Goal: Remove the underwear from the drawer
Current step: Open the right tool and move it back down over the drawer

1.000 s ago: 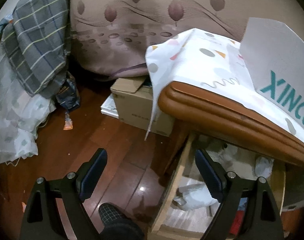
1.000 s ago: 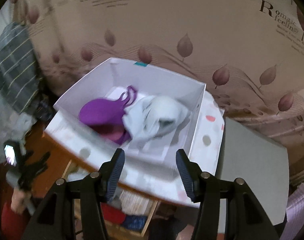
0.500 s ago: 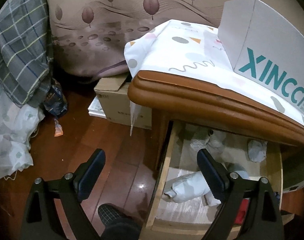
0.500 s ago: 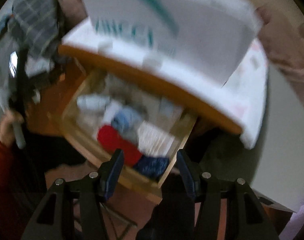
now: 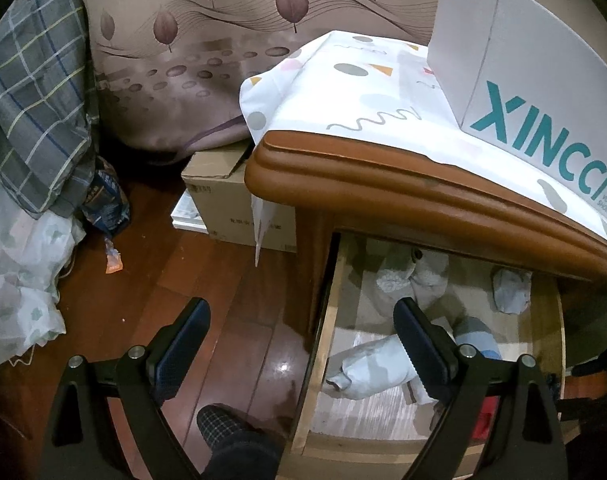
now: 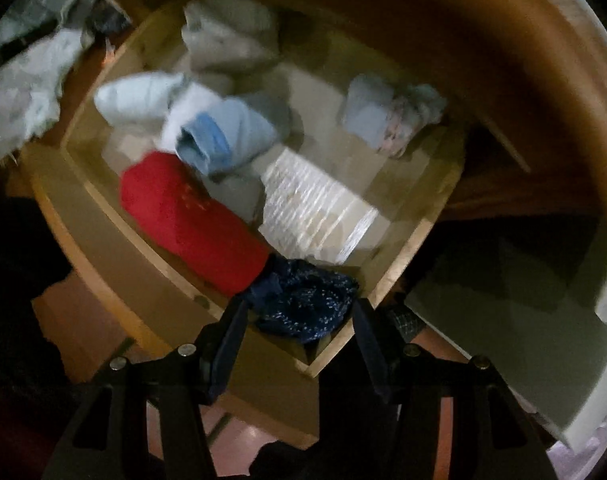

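Since both the right gripper (image 6: 299, 340) and left gripper (image 5: 303, 344) gape wide and empty, the soft, light dark-blue underwear (image 6: 307, 304) bunched in the drawer's (image 6: 403, 264) near corner should pinch easily at its crumpled top.

The right gripper (image 6: 299, 328) has dropped from the box to over the open drawer (image 6: 407, 240).
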